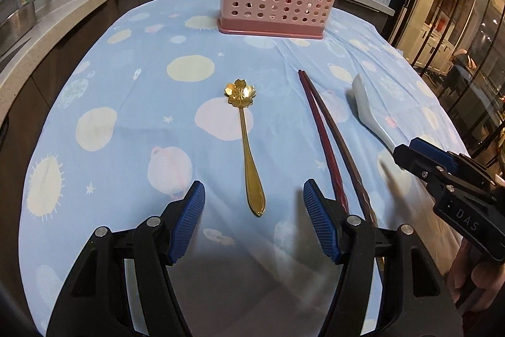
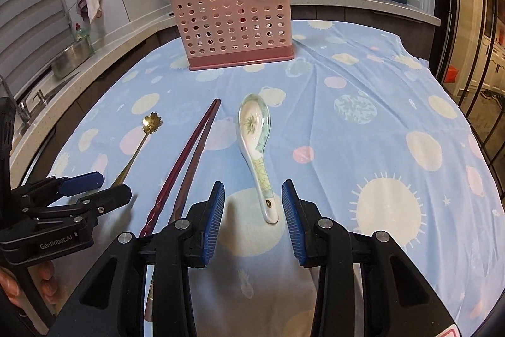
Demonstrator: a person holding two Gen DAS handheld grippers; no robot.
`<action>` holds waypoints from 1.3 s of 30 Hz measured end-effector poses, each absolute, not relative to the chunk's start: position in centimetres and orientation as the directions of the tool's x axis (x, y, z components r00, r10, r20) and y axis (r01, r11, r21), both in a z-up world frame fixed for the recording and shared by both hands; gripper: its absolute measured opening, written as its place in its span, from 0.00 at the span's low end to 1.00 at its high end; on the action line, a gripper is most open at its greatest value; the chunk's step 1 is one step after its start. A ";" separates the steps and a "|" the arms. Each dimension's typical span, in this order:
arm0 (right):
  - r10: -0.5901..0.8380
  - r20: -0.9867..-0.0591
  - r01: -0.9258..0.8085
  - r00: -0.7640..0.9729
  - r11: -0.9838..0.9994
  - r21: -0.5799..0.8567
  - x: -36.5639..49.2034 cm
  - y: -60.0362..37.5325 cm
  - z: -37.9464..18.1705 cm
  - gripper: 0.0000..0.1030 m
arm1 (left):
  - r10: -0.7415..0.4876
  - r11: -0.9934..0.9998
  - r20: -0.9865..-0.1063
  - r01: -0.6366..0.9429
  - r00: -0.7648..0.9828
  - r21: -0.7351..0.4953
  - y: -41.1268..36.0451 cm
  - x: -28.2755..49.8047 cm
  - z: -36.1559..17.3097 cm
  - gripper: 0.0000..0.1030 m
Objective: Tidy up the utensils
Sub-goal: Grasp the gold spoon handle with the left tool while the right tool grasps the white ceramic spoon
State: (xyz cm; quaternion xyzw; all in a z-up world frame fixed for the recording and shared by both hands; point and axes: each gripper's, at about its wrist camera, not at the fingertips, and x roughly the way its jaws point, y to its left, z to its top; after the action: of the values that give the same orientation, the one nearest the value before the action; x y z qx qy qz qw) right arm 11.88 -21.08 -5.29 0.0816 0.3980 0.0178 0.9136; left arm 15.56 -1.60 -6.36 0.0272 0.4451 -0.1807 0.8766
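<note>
Three utensils are lying loose on the table, lengthwise, handles toward the near edge: a gold spoon on the left, chopsticks in the middle, a ceramic spoon on the right. The pink holder is standing upright near the far edge, already carrying several chopsticks, so the sorting looks partly done, with the pick-up step now in hand.

The left gripper is hovering with its jaws released, straddling the gold spoon's handle end without touching it. The right gripper is likewise spread wide, its pads flanking the ceramic spoon's handle tip, apart from it.

Next, I judge, each gripper is needing to sink to the cloth and clench on its handle. The thin gold handle is lying flat, so a low, centred pinch is called for; the glazed spoon may slip.
</note>
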 end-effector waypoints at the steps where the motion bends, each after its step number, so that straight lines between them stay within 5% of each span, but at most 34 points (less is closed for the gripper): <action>1: 0.097 -0.726 0.032 0.681 0.986 0.162 12.0 -21.0 -5.4 0.34 | -0.292 0.933 -0.788 0.343 0.542 -0.110 -1.6 15.5 -6.4 0.60; 8: 0.107 -0.744 0.032 0.659 0.985 0.170 12.9 -21.0 -6.0 0.21 | -0.303 0.931 -0.782 0.346 0.545 -0.120 -1.2 15.6 -6.3 0.47; 15: 0.119 -0.759 0.038 0.640 0.982 0.187 13.1 -21.3 -6.5 0.10 | -0.345 0.915 -0.781 0.372 0.520 -0.156 -1.4 15.6 -6.3 0.14; 31: 0.115 -0.756 0.027 0.644 0.985 0.173 11.9 -21.2 -6.3 0.05 | -0.377 0.904 -0.783 0.380 0.495 -0.195 -0.8 15.1 -6.3 0.10; 39: 0.109 -0.765 0.011 0.635 0.989 0.149 12.1 -20.5 -6.5 0.12 | -0.376 0.904 -0.782 0.381 0.497 -0.192 -0.8 15.0 -6.3 0.10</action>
State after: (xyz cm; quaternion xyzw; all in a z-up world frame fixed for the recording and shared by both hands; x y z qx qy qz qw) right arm 12.12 -20.53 -6.49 0.0700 0.4266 0.0272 0.9013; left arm 14.99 -0.83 -6.33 0.0030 0.4514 -0.2188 0.8651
